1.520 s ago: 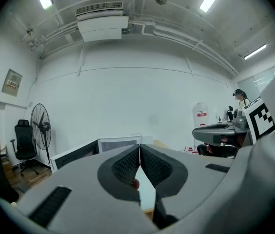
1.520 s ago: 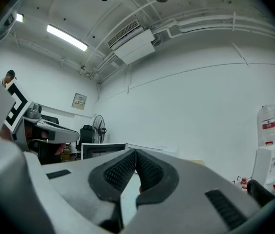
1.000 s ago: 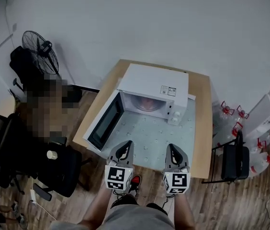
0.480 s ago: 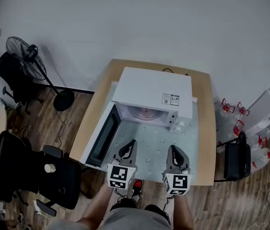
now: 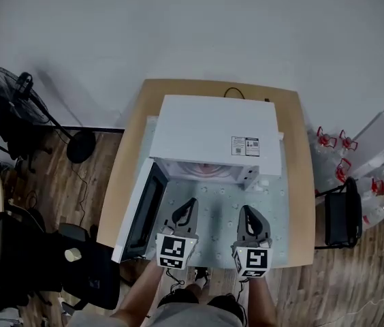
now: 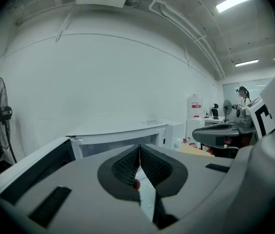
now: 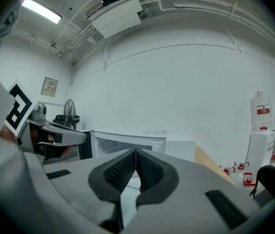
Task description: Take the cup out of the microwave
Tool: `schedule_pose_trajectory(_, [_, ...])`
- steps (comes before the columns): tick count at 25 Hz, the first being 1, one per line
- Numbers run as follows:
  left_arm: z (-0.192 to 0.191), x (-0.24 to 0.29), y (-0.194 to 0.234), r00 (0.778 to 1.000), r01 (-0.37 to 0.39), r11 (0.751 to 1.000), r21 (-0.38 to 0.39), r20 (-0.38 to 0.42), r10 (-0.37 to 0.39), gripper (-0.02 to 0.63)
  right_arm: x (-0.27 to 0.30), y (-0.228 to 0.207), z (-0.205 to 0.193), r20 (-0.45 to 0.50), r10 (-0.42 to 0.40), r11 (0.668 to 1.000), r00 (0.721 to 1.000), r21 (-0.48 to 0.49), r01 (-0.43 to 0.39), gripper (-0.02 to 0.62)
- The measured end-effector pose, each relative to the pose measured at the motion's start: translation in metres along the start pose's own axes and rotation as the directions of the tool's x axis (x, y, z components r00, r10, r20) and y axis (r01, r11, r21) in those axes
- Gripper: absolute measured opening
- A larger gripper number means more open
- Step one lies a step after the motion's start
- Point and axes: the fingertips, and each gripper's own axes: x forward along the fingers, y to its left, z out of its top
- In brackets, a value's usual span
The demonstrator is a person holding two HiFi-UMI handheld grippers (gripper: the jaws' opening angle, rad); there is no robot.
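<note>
Head view looks down on the cup (image 5: 209, 171). Only a pink-red bit of it shows, deep inside the open mouth of the white microwave (image 5: 216, 131). The microwave door (image 5: 142, 213) hangs wide open and sticks out on the left side. The microwave sits on a pale mat (image 5: 274, 213), and the mat lies on a wooden table (image 5: 302, 203). A dark cord (image 5: 234, 92) curls on the table behind the microwave. The left gripper (image 5: 190, 203) and the right gripper (image 5: 246, 210) are side by side over the mat, just in front of the open mouth. Both point at it but do not touch it. In the left gripper view, the two jaws of the left gripper (image 6: 139, 147) are pressed together with nothing held between them. The open door and the front of the microwave show past them. In the right gripper view, the right gripper (image 7: 135, 151) has its jaws pressed together too, and it holds nothing. Out on the wood floor, a fan (image 5: 15, 90) stands to the left and a black chair (image 5: 76, 271) is near it. Some water jugs (image 5: 331, 145) with red handles sit to the right by the white wall (image 5: 192, 26).
</note>
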Motion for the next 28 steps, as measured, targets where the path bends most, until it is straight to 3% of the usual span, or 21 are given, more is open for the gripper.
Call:
schedule_pose_trajectory(18, [-0.042, 0.101, 0.036, 0.997, 0.052, 0.999, -0.013, -0.056, -0.052, 0.029, 0.069, -0.006, -0.039, -0.061, -0.036, 0.998, 0.997, 0.056, 0.039, 0.020])
schedule_pose_trajectory(20, [-0.046, 0.110, 0.037, 0.996, 0.059, 0.998, -0.015, -0.060, -0.060, 0.113, 0.071, -0.009, -0.042, -0.065, -0.043, 0.997, 0.997, 0.059, 0.047, 0.018])
schedule_pose_trajectory(24, [-0.049, 0.125, 0.037, 0.997, 0.064, 0.998, -0.016, -0.053, -0.065, 0.172, 0.073, -0.015, -0.048, -0.078, -0.058, 0.996, 0.995, 0.064, 0.063, 0.018])
schedule_pose_trajectory(28, [-0.052, 0.139, 0.039, 0.996, 0.064, 0.998, -0.006, -0.055, -0.064, 0.272, 0.075, -0.019, -0.057, -0.097, -0.066, 0.995, 0.993, 0.067, 0.072, 0.020])
